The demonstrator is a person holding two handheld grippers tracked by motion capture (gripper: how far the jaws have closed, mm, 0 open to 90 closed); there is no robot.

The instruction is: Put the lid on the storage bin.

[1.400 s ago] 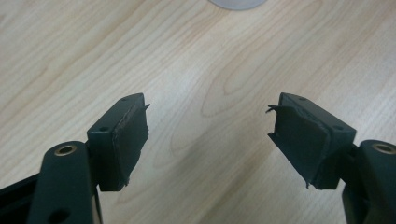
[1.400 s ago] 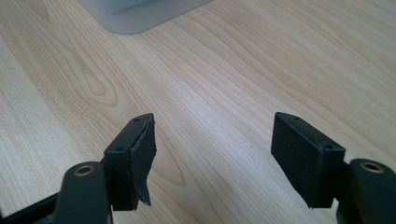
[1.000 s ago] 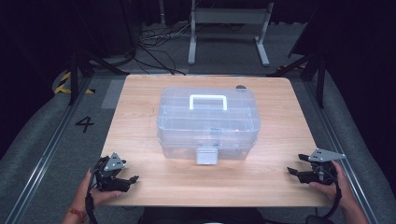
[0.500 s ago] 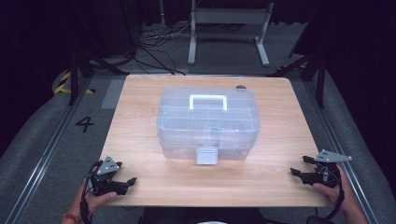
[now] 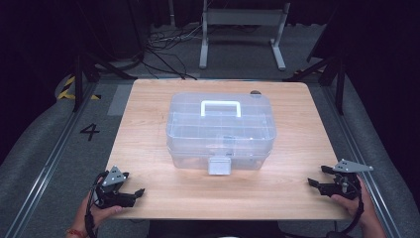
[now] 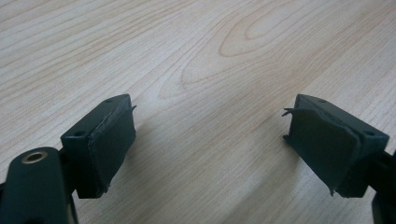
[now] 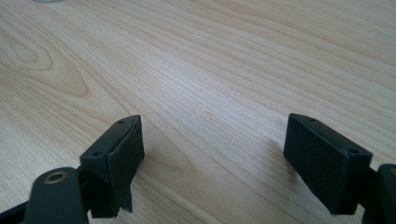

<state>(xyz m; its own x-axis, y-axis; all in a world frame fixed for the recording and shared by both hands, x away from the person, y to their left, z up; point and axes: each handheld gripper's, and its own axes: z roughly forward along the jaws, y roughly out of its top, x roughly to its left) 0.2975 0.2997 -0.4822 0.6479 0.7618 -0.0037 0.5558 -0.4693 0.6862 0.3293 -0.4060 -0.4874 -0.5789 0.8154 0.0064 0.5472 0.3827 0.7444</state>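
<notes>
A: Box position?
B: Clear storage box (image 5: 221,131) sits mid-table (image 5: 148,104), white handle (image 5: 221,107) up, latch at 6 o'clock.
A: Grippers?
B: Left gripper (image 5: 136,194) at 7 o'clock, right gripper (image 5: 318,176) at 4 o'clock — both jaws spread wide, nothing between, well apart from the box.

High view: above the near edge, facing forward and down on the whole tabletop (image 5: 297,134).
Left gripper view: close over bare wood at the near left corner.
Right gripper view: close over the near right corner.
Shared: the tabletop.
</notes>
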